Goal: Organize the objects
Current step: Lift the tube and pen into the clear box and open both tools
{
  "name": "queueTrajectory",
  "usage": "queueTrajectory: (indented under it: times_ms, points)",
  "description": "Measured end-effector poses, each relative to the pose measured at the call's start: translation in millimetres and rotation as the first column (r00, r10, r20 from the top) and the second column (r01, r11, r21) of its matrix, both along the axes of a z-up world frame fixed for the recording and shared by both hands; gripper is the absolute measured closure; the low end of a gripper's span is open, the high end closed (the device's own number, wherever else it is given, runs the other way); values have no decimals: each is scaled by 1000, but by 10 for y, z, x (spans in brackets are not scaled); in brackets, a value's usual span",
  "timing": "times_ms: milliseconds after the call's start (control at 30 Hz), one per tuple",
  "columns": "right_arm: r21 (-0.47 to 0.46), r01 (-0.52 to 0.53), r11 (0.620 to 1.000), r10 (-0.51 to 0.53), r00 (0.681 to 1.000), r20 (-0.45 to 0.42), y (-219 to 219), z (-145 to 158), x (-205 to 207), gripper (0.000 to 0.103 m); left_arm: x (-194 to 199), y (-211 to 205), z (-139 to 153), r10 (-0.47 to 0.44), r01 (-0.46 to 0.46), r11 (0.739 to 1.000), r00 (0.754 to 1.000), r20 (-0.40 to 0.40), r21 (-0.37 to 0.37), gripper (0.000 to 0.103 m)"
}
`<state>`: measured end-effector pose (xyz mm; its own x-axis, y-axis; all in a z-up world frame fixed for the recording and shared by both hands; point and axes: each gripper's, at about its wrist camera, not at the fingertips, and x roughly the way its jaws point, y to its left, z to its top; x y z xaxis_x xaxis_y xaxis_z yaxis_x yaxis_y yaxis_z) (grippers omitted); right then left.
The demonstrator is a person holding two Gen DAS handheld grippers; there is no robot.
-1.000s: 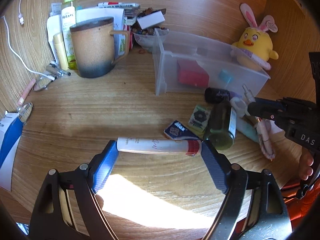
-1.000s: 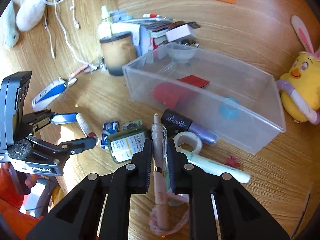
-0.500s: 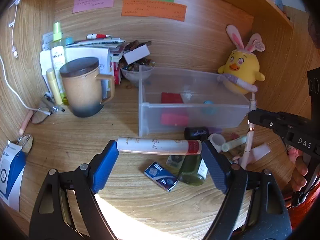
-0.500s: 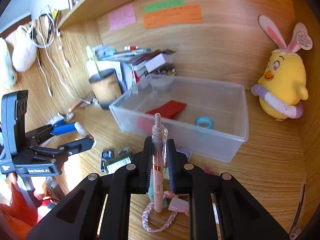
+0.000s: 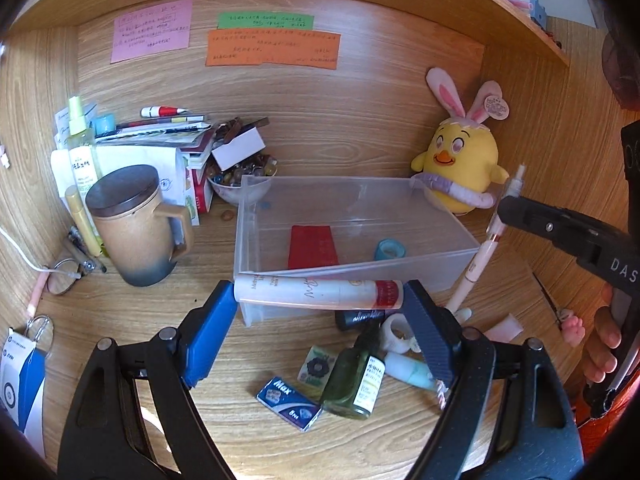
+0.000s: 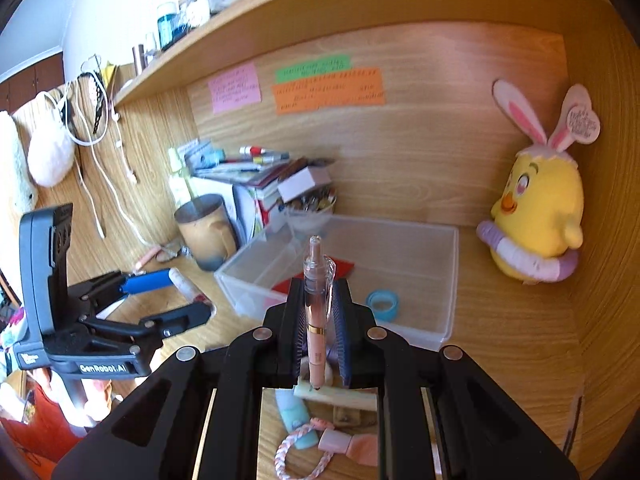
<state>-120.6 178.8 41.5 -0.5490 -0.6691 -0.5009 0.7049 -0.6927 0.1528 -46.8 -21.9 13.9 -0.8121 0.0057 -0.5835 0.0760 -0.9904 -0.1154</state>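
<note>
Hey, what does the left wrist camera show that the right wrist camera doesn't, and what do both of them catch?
Only the left wrist view shows the green bottle and small blue box lying on the desk in front of the clear bin. Only the right wrist view shows the upper shelf's jars and the white cables hanging at left. Both show the left gripper shut on a white tube, the right gripper shut on a pink pen, and the yellow chick toy.

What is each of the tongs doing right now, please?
Left tongs: spread wide, gripping the white tube with the red cap end to end.
Right tongs: shut on the pink pen.
</note>
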Motion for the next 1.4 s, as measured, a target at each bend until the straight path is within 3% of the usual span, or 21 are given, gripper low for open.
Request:
queueTrajectory:
  times_ms: [333, 533, 933, 1400]
  points:
    - [-36, 66, 997, -68, 995, -78, 132, 334, -201, 90, -277, -45, 77, -11, 11, 999, 1000, 1, 33, 19]
    - [11, 126, 992, -124, 985, -116, 94, 374, -369, 90, -499, -84, 100, -15, 14, 999, 1000, 13, 34, 19]
    - [183, 185, 965, -166, 979, -115, -131, -9, -731, 90, -973, -60, -104, -47, 46, 999, 993, 104, 16, 19]
    - [303, 116, 946, -103, 993, -56, -449, -390, -977, 90, -1261, -50, -302, -82, 83, 997, 979, 185, 5, 19]
